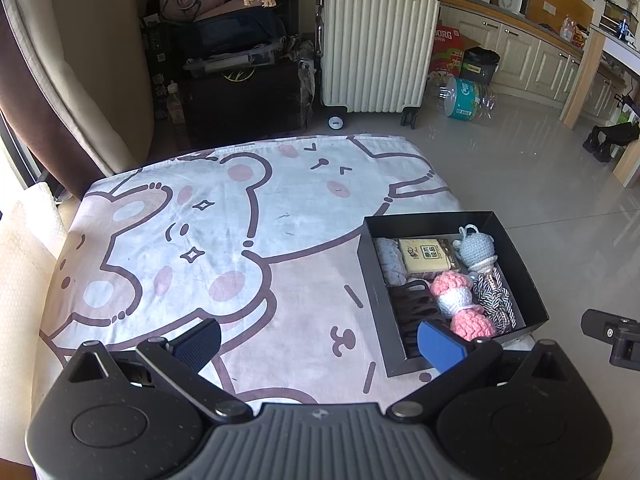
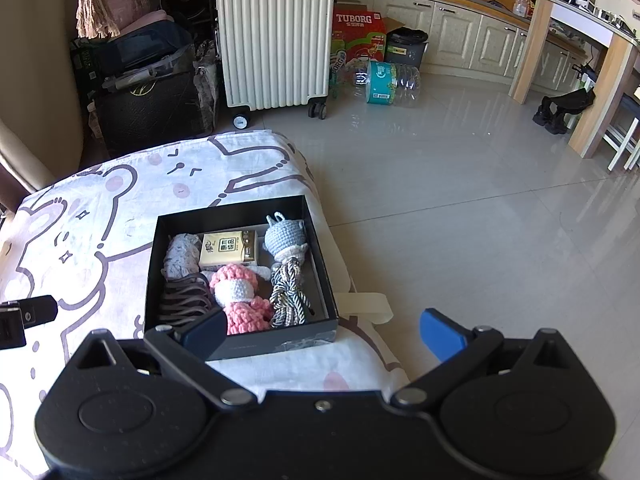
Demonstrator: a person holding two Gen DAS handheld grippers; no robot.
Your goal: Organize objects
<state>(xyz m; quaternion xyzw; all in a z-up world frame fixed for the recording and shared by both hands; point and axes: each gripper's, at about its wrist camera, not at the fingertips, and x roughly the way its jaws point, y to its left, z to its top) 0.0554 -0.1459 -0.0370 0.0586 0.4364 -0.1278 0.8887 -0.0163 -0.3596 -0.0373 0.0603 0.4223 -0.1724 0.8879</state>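
Observation:
A black open box [image 1: 520,264] [image 2: 154,264] sits at the right edge of a table covered with a cartoon-bear cloth [image 1: 224,240] [image 2: 88,216]. In it lie a pink-and-white crochet toy [image 1: 460,300] [image 2: 240,296], a blue-grey crochet toy [image 1: 474,246] [image 2: 286,238], a tissue pack [image 1: 426,260] [image 2: 228,252], a striped cord bundle [image 1: 494,296] [image 2: 288,296], a dark hair claw [image 1: 412,304] [image 2: 184,298] and a grey knitted piece [image 1: 390,262] [image 2: 180,256]. My left gripper [image 1: 320,340] is open and empty, just left of the box. My right gripper [image 2: 324,334] is open and empty, at the box's near right corner.
A white suitcase [image 1: 376,44] [image 2: 276,40] stands on the floor beyond the table, next to dark bags and boxes [image 1: 240,80] [image 2: 148,92]. Plastic bottles [image 2: 384,78] lie on the tiled floor. Kitchen cabinets line the back right.

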